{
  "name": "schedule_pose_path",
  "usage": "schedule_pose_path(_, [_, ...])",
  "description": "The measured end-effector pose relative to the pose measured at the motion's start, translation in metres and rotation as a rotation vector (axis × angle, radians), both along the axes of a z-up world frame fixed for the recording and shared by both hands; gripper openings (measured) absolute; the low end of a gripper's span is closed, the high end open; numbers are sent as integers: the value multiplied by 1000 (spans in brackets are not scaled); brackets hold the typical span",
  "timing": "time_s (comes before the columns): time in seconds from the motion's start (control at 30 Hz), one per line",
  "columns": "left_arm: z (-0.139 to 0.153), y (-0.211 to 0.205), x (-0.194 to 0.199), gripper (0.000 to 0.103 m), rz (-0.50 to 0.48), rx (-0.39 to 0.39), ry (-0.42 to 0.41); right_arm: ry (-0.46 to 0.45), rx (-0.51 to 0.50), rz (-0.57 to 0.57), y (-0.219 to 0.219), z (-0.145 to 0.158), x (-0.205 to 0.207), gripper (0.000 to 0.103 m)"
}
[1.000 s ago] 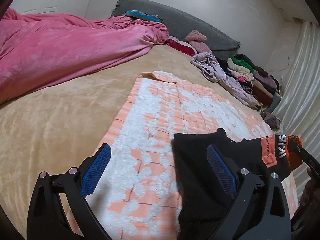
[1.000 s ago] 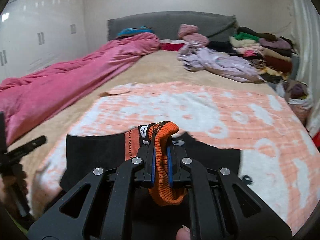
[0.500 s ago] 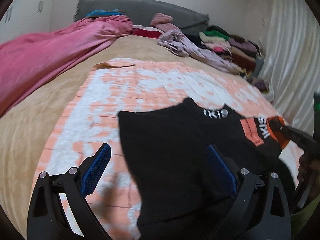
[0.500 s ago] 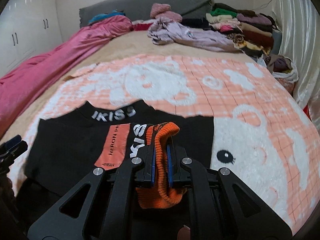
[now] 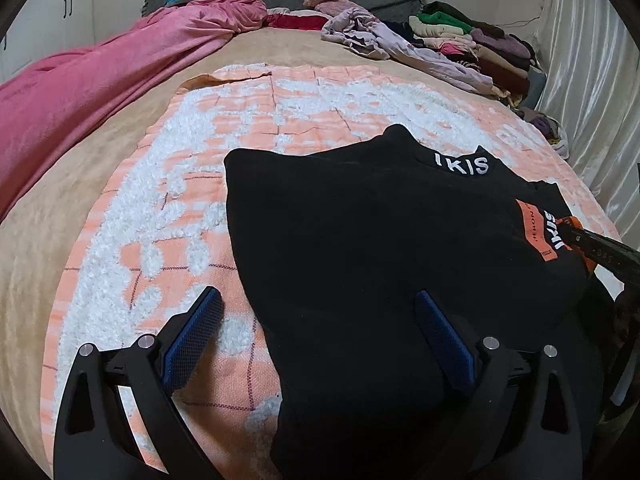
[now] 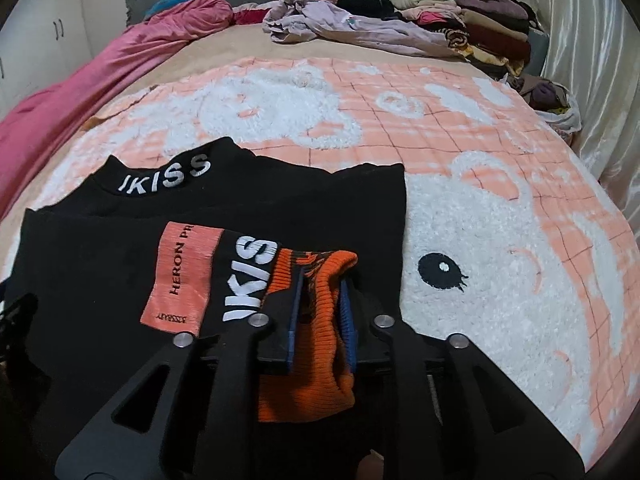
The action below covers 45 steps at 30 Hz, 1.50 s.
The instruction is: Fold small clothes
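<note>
On the peach blanket (image 6: 500,208), black sweater's (image 5: 360,240) edges leave room rightward.

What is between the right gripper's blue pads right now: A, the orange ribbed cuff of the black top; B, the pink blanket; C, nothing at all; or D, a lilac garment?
A: in the right wrist view the orange ribbed cuff sits between the right gripper pads.

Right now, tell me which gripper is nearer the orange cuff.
Right. The right gripper has the orange cuff between its fingers, jaws just opening. The left gripper hangs open over the black top's opposite side, away from the cuff.
</note>
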State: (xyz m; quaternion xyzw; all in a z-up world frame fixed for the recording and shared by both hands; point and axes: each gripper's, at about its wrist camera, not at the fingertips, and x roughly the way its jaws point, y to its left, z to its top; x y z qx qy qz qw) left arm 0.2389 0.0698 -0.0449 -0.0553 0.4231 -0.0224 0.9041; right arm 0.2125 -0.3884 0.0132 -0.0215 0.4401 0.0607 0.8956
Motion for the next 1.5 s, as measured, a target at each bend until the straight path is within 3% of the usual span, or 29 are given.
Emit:
schedule_pose_path(0.2, [21,6,-12,96,20,-51,-75,-73,62,-18,-20,27,-22,18])
schedule_pose_path(0.33, [44,-4,-30,96,6,-29,-175,-93,76,65,-11,34,-42,18])
schedule_pose_path(0.4, [47,-13,-34,96,-23,-39,-186,-84,84,118,-1,33,-50,18])
schedule_pose_path(0.57, [35,-43,-38,96,-121,-14,-135,-49,90,190,18,25,-58,18])
schedule_pose_path(0.77, [9,-56,-33,96,-129,70,-45,8,44,165,20,8,-53,24])
schedule_pose_path(0.83, [5,-51,-31,96,-119,58,-30,35,36,145,15,-1,-48,28])
schedule_pose_path(1.17, [3,-46,-29,96,-121,32,-19,41,64,132,11,-7,-46,28])
schedule_pose_path(1.5, [16,-42,-39,96,-123,-11,-31,1,72,164,16,7,-65,34])
